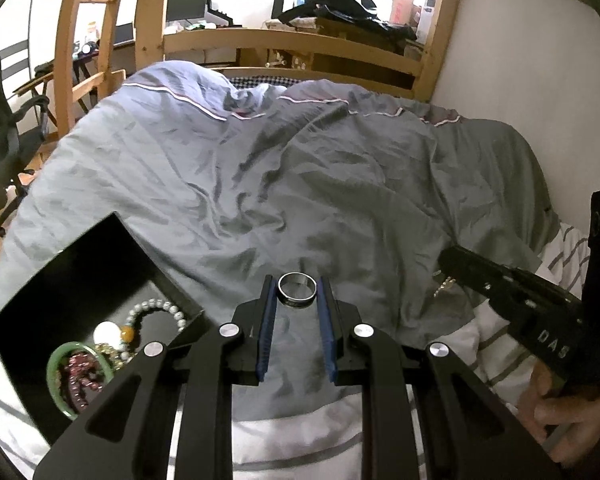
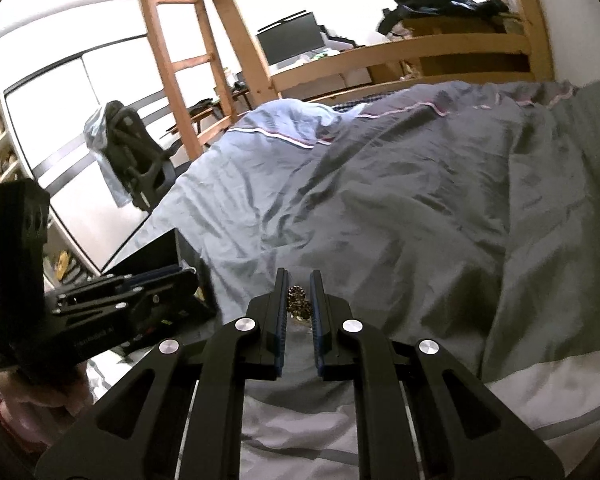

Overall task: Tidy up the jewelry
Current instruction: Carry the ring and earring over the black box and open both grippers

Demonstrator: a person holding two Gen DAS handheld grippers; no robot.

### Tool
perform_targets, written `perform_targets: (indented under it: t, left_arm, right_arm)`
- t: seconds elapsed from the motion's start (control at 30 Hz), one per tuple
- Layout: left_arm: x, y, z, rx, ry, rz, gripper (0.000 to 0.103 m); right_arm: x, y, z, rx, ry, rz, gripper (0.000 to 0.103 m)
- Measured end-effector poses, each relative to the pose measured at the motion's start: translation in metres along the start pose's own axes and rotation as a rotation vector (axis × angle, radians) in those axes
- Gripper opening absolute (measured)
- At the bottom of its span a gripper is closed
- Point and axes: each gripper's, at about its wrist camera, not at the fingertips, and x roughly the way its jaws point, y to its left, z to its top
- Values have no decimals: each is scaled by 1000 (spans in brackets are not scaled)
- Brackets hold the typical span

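Observation:
My left gripper (image 1: 297,291) is shut on a silver ring (image 1: 297,289), held between its blue pads above the grey duvet (image 1: 300,184). A black jewelry box (image 1: 76,276) lies open at the lower left; it holds a pale bead bracelet (image 1: 156,310), a green bangle (image 1: 58,372), dark red beads (image 1: 80,376) and a white and an amber bead. My right gripper (image 2: 299,298) is shut on a gold-coloured chain piece (image 2: 296,300) just over the duvet (image 2: 420,208). It also shows in the left wrist view (image 1: 500,284) at the right, with gold bits (image 1: 444,285) at its tip.
The bed has a wooden frame and ladder (image 2: 172,60). A striped sheet (image 1: 496,344) lies at the near edge. An office chair (image 2: 136,160) stands left of the bed. The white wall (image 1: 520,60) runs along the right side. The left gripper body (image 2: 100,300) is at the right wrist view's left.

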Motion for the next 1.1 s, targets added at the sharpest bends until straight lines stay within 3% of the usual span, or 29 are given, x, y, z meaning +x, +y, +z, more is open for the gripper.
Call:
perform_targets:
  t: [0.33,0.77,1.1]
  left_arm:
    - [-50,27,-1,6,-31,77,20]
    - [-102,106,-5,-99,-73,163,20]
    - [-109,147,-20,-148,-50,177,20]
  right_arm:
    - [2,50,0,-180,8,-59,12]
    - [9,113,5,-251,-18,-11,12]
    - [42,175,3,-326,-21,81,12]
